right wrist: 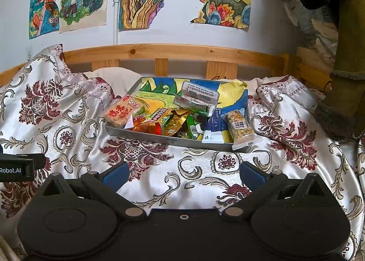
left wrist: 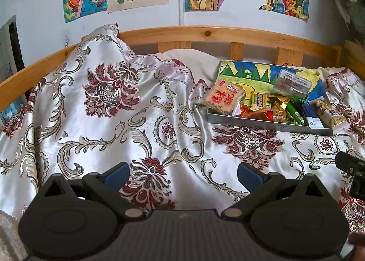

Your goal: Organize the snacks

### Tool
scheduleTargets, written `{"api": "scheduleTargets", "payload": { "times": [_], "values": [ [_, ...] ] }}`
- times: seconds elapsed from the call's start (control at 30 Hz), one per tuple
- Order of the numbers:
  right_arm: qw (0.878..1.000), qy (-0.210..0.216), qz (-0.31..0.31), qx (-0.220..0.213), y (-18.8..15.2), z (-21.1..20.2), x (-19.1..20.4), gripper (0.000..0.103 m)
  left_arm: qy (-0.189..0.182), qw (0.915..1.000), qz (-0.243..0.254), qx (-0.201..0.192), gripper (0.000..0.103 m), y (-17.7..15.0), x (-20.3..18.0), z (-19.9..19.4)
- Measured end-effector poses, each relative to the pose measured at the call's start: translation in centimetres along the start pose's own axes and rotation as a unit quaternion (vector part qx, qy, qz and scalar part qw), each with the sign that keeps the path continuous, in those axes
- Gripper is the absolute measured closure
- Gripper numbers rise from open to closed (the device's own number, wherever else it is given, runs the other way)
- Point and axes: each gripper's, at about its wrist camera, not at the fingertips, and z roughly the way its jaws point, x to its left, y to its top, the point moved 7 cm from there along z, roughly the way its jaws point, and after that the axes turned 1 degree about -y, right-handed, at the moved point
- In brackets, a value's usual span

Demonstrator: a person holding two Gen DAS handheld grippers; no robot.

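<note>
A grey metal tray (right wrist: 146, 135) (left wrist: 262, 122) lies on the patterned bedspread, lined with a coloured drawing. Snacks are piled along its front: a rice cracker pack (right wrist: 123, 113) (left wrist: 224, 97) leans over the left rim, a nut bar (right wrist: 241, 127) (left wrist: 329, 112) overhangs the right front corner, a clear packet (right wrist: 197, 98) (left wrist: 293, 85) rests on top, and gold (right wrist: 175, 122), green (right wrist: 192, 127) and orange (right wrist: 148, 127) wrappers lie between. My right gripper (right wrist: 183, 175) is open and empty, low over the bedspread in front of the tray. My left gripper (left wrist: 183, 174) is open and empty, left of the tray.
A wooden bed rail (right wrist: 173, 52) (left wrist: 205, 33) runs behind the tray, with drawings on the wall above. The bedspread (left wrist: 109, 110) bunches up high at the left. A dark coat and fuzzy cuff (right wrist: 337, 114) hang at the right. The other gripper's body shows at each view's edge (right wrist: 18, 167) (left wrist: 352, 174).
</note>
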Motion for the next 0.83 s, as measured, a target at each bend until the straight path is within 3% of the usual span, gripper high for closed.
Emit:
{"api": "scheduleTargets", "payload": {
  "times": [0.83],
  "values": [
    [1.000, -0.001, -0.001, 0.001, -0.02, 0.03, 0.06, 0.001, 0.006, 0.9999, 0.002, 0.012, 0.001, -0.27, 0.14, 0.33]
  ]
}}
